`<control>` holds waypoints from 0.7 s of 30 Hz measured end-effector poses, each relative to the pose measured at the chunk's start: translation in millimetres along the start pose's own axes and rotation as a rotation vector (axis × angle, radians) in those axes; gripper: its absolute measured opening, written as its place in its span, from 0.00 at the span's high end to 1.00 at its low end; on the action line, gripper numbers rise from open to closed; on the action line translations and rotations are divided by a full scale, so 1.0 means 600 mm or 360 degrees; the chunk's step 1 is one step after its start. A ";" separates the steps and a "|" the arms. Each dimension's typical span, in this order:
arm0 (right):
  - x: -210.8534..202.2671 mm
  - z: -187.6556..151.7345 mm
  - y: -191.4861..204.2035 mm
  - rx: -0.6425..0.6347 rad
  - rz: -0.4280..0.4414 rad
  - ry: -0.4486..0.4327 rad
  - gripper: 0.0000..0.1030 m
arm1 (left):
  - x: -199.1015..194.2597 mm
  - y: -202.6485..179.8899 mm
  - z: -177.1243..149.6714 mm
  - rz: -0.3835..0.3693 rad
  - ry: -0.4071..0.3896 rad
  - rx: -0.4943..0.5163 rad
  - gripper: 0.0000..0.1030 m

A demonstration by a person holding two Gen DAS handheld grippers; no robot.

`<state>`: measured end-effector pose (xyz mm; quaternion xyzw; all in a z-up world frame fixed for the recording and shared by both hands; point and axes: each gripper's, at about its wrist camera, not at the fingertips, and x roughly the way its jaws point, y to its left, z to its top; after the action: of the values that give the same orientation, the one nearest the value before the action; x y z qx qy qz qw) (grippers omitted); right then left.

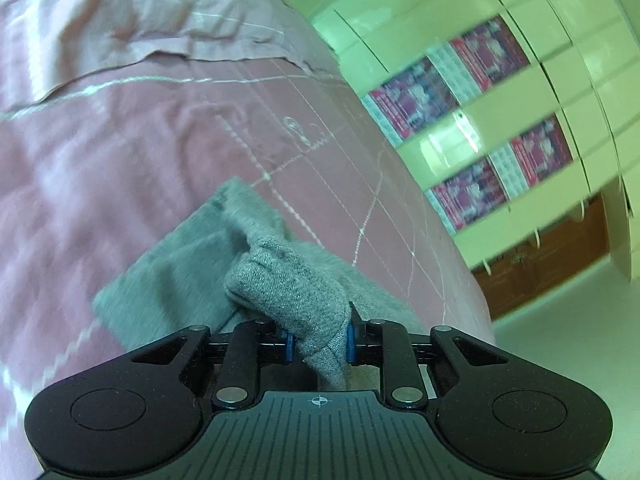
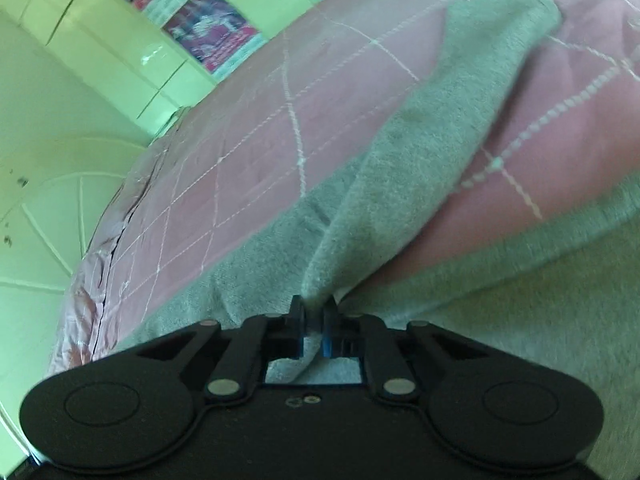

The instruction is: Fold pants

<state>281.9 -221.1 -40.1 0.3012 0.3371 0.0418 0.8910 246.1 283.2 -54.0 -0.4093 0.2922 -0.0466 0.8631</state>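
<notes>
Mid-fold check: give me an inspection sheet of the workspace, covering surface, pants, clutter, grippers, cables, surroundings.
Surface: pink quilt with white stitching, rumpled at the far end.
Job's things: grey pants, partly lifted off the quilt; one strip runs from the right jaws out across the quilt.
Clutter: nothing seen.
Grippers: left gripper shut on a thick bunch of pants; right gripper shut on a thin fold.
Cables: nothing seen.
Surroundings: pale cupboards with red posters; brown cabinet low by the floor. Both views blurred.

One pants (image 1: pixel 288 280), two grippers (image 1: pixel 319 344) (image 2: pixel 314 326)
</notes>
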 end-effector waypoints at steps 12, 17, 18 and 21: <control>-0.150 -0.178 -0.034 -0.0347 0.0005 0.0068 1.00 | -0.005 0.062 0.019 0.0008 0.0224 0.0179 0.80; -0.164 -0.187 -0.042 -0.0276 0.0030 0.0005 1.00 | -0.004 0.047 0.016 0.0037 0.0188 0.0179 0.79; -0.165 -0.180 -0.038 -0.0281 0.0039 0.0005 1.00 | -0.006 0.048 0.017 0.0033 0.0191 0.0180 0.79; -0.191 -0.156 -0.028 -0.0279 0.0112 -0.0077 1.00 | -0.012 0.030 0.032 -0.0062 0.0181 0.0183 0.79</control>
<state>133.1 -219.0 -38.6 0.2346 0.2997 0.0950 0.9198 247.9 310.7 -54.6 -0.3613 0.3295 -0.1032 0.8662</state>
